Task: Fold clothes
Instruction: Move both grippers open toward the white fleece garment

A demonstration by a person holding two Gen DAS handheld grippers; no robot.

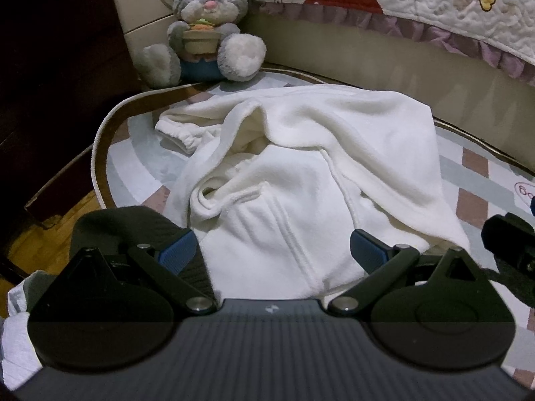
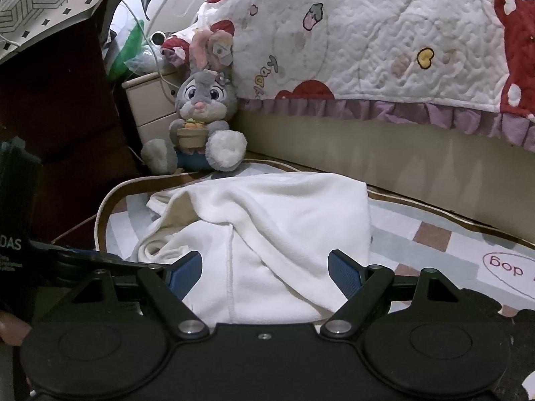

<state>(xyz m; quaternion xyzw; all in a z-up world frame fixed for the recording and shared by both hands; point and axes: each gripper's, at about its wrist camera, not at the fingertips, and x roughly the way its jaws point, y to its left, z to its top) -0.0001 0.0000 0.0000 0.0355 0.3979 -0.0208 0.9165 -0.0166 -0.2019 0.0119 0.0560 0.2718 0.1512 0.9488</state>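
A white fleece garment lies crumpled on a checked mat, with an elastic cuff at its far left and a seam running toward me. My left gripper hovers over its near part, jaws wide apart, blue pads clear of the cloth. In the right wrist view the same garment lies ahead. My right gripper stands open above its near edge, nothing pinched between its fingers. The tip of the other gripper shows at the right edge of the left view.
A grey plush rabbit sits at the mat's far left corner beside a cream drawer unit. A bed with a quilted cover runs along the far side. Dark furniture stands left, with wooden floor and a pale cloth near me.
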